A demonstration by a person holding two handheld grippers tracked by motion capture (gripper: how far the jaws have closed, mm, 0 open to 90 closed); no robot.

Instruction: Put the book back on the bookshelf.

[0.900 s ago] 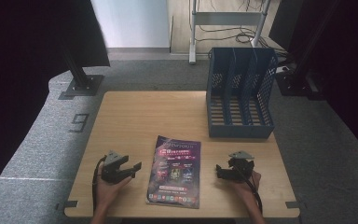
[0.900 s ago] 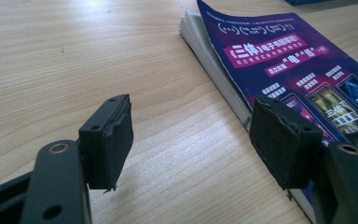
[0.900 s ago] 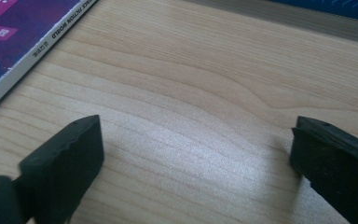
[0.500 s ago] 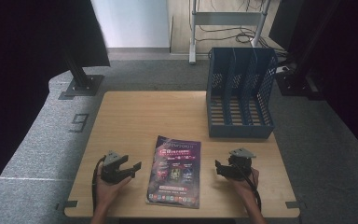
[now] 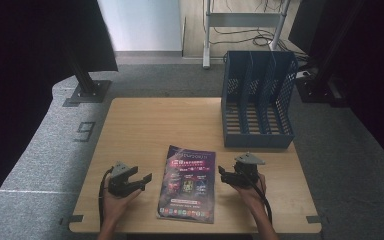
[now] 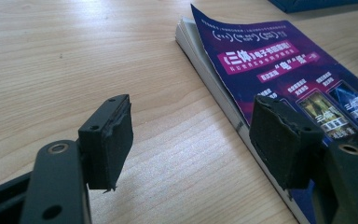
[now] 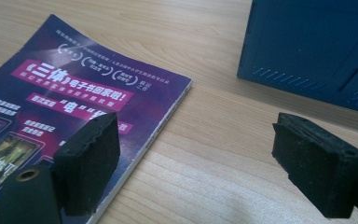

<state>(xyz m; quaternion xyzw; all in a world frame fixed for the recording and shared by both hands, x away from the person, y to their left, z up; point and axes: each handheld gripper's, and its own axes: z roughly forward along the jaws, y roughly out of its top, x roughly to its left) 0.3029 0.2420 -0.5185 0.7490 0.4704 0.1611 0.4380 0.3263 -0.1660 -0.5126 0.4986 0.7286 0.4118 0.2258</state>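
A purple-covered magazine lies flat on the wooden worktop, close to its near edge and about midway along it. Taking the magazine as the landmark: the left gripper sits just to its left, held low over the worktop in the person's left hand, its tips pointing toward the magazine's left edge but not touching it. The right gripper sits just to the magazine's right, in the person's right hand, its tips aimed at the right edge, also clear of it.

In the left gripper view, the fingers stand spread wide with only bare wood between them; the magazine's spine edge and slightly lifted cover corner lie just ahead of the right-hand finger. In the right gripper view, the fingers are likewise spread apart with nothing pinched; the left-hand one hangs over the magazine's edge, the other over bare wood.

Beyond the magazine and to its right, toward the far right corner of the worktop, stands a blue slotted file rack with upright dividers, well apart from the magazine. Its solid front wall shows in the right gripper view, ahead of the fingers.
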